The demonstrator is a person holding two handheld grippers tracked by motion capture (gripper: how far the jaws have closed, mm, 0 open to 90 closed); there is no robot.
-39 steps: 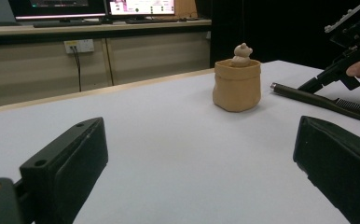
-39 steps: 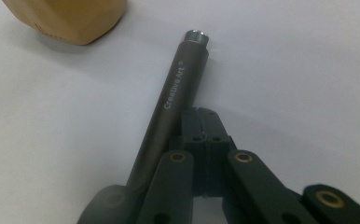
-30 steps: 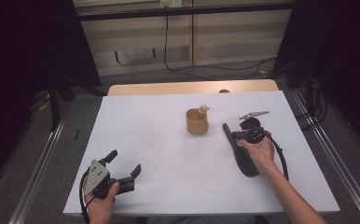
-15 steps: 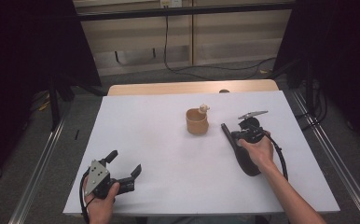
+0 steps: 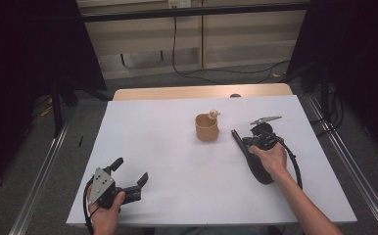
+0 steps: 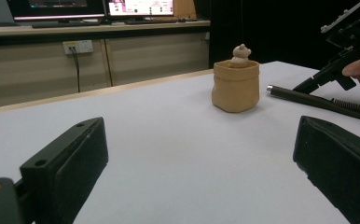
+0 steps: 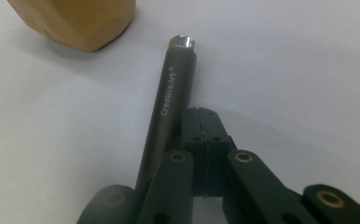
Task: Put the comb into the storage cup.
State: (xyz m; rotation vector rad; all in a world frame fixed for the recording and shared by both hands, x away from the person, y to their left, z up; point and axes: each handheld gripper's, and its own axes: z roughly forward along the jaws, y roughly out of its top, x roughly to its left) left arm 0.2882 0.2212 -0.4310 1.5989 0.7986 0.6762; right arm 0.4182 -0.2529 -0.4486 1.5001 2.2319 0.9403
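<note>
Two grippers are mine: the left gripper (image 5: pixel 130 172) rests released at the white counter (image 5: pixel 177 147) near edge, while the right gripper (image 7: pixel 206 126) is clenched on nothing, its jaws just beside a dark cylindrical metal-tipped pen (image 7: pixel 169 112) (lettered "CreativeArt") lying by a tan sack-shaped pot (image 5: pixel 207 128)

In the right gripper view the tan pot (image 7: pixel 75 21) is cut off by the upper left of the frame; the dark tube (image 7: pixel 169 107) there runs under the right hand-held gripper (image 7: pixel 205 122), its lower end hidden; in the left gripper view the monitors (image 6: pixel 89 7) are cropped by the top edge, their screens too blurred to read.
</note>
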